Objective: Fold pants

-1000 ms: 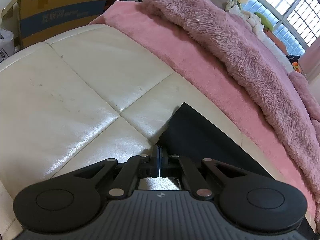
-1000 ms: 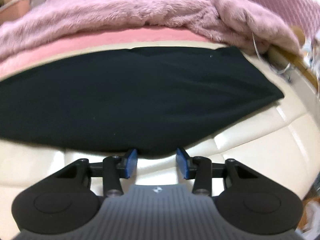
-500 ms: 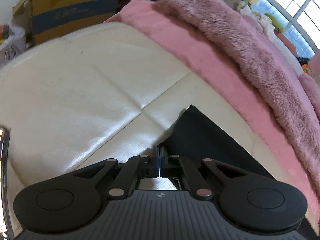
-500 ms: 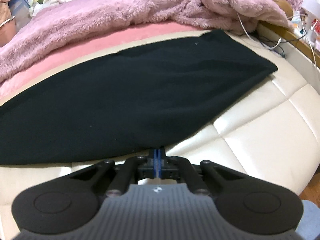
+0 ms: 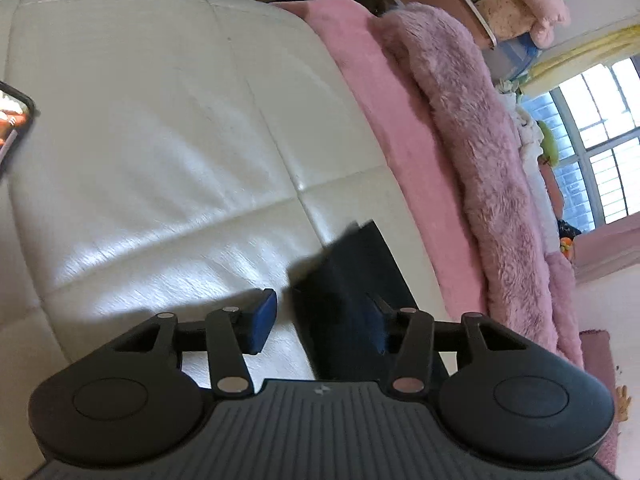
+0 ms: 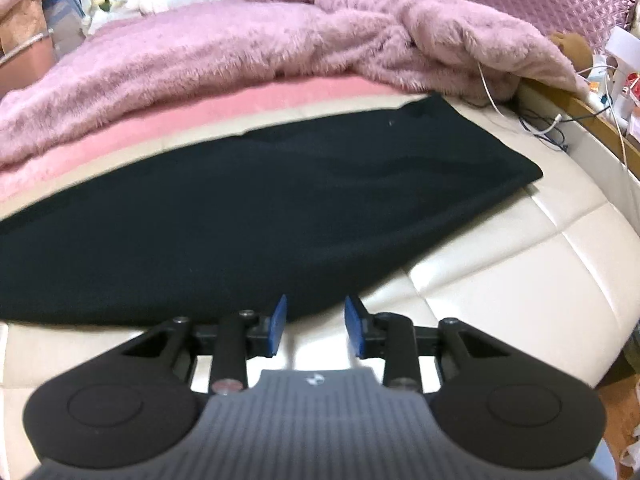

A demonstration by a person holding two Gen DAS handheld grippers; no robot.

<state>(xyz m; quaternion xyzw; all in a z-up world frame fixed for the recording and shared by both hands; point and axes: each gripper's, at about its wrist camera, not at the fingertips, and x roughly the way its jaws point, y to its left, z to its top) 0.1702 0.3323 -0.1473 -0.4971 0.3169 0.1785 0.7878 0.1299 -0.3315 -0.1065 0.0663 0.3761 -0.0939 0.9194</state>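
The black pants (image 6: 260,216) lie flat on the cream leather surface (image 6: 520,280), folded lengthwise into a long strip. In the left wrist view one end of the pants (image 5: 352,280) lies between my fingers. My left gripper (image 5: 320,320) is open over that end, with the cloth lying loose. My right gripper (image 6: 316,320) is open and empty at the near edge of the pants, just at the hem.
A fluffy mauve blanket (image 6: 240,40) and a pink sheet (image 6: 200,112) lie behind the pants. Cables (image 6: 540,120) trail at the right edge. A phone (image 5: 12,120) sits at the far left. A window (image 5: 600,140) and boxes stand beyond.
Both grippers have opened and let go of the pants. The left gripper has turned and tilted, and the right one has pulled back slightly from the pants edge.
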